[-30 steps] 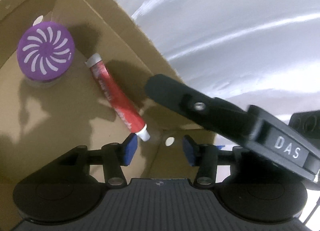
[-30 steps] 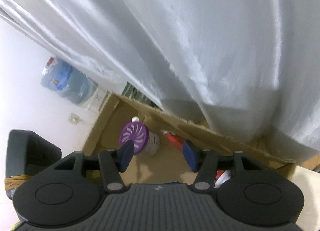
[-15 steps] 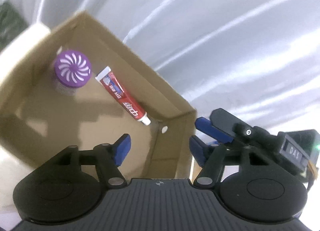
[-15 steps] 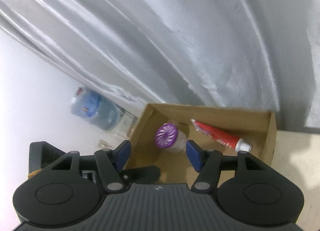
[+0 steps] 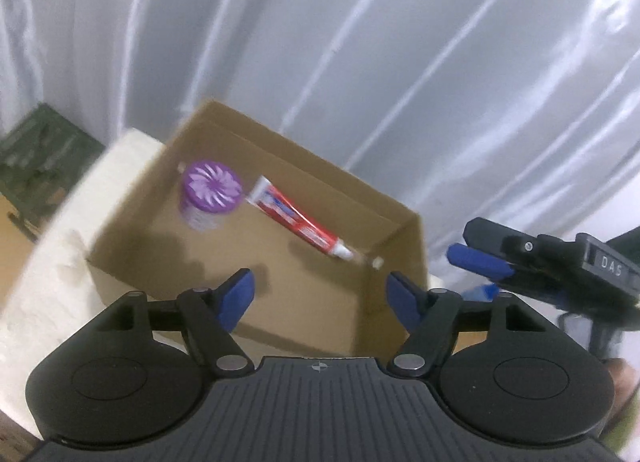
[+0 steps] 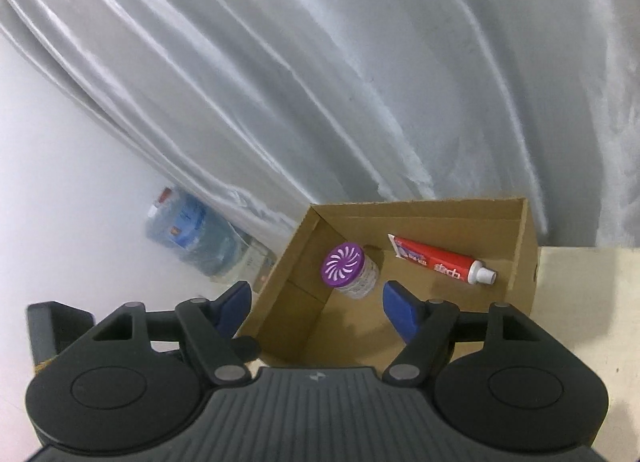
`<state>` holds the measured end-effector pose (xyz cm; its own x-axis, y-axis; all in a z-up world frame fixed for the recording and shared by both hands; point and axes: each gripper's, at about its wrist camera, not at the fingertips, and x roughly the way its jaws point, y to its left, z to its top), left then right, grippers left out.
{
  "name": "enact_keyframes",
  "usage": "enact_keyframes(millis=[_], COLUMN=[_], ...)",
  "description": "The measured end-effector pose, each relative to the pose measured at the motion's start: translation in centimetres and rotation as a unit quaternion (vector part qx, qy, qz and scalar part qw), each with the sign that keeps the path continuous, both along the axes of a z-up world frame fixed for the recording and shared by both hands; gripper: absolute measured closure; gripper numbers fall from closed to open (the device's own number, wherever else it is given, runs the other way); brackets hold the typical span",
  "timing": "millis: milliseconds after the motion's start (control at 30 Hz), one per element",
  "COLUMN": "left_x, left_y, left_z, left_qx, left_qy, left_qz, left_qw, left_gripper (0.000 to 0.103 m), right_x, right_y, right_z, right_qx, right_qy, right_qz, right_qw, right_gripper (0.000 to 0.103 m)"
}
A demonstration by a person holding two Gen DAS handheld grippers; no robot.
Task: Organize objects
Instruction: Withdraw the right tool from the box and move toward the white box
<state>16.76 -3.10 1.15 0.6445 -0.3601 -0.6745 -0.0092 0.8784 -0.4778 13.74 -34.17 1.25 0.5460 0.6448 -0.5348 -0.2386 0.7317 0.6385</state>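
An open cardboard box (image 5: 404,258) (image 6: 524,258) holds a jar with a purple swirl lid (image 5: 210,192) (image 6: 344,266) and a red toothpaste tube (image 5: 300,222) (image 6: 436,260) lying beside it. My left gripper (image 5: 320,298) is open and empty, above the box's near side. My right gripper (image 6: 316,308) is open and empty, above the box's near left corner. The right gripper also shows at the right edge of the left wrist view (image 5: 520,258).
A silver curtain (image 6: 320,82) hangs behind the box. The box rests on a pale surface (image 6: 580,282). A white foam block (image 5: 60,246) lies left of the box. A water jug (image 6: 192,234) stands on the floor at the left.
Both grippers have pulled up and back from the box, and their jaws have spread wider. The jar and tube lie in the box as before.
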Motion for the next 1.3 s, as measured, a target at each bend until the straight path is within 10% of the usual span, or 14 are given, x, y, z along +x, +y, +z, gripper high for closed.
enact_keyframes(millis=[467,1300], left_x=[1.5,-2.6], left_y=[3.8,9.5], left_z=[0.0,-2.9], left_qx=[0.079,0.063], left_qy=[-0.039,-0.030], left_qz=[0.021,0.032], left_qw=[0.9959,0.9971], left_gripper=[0.049,0.049], right_x=[9.3,11.2], right_y=[8.3,11.8], right_z=[-5.5,-10.9], right_qx=[-0.173,-0.356], right_qy=[0.059,0.037], right_qz=[0.011,0.034], right_qw=[0.983,0.933], right_gripper=[0.066,0.063])
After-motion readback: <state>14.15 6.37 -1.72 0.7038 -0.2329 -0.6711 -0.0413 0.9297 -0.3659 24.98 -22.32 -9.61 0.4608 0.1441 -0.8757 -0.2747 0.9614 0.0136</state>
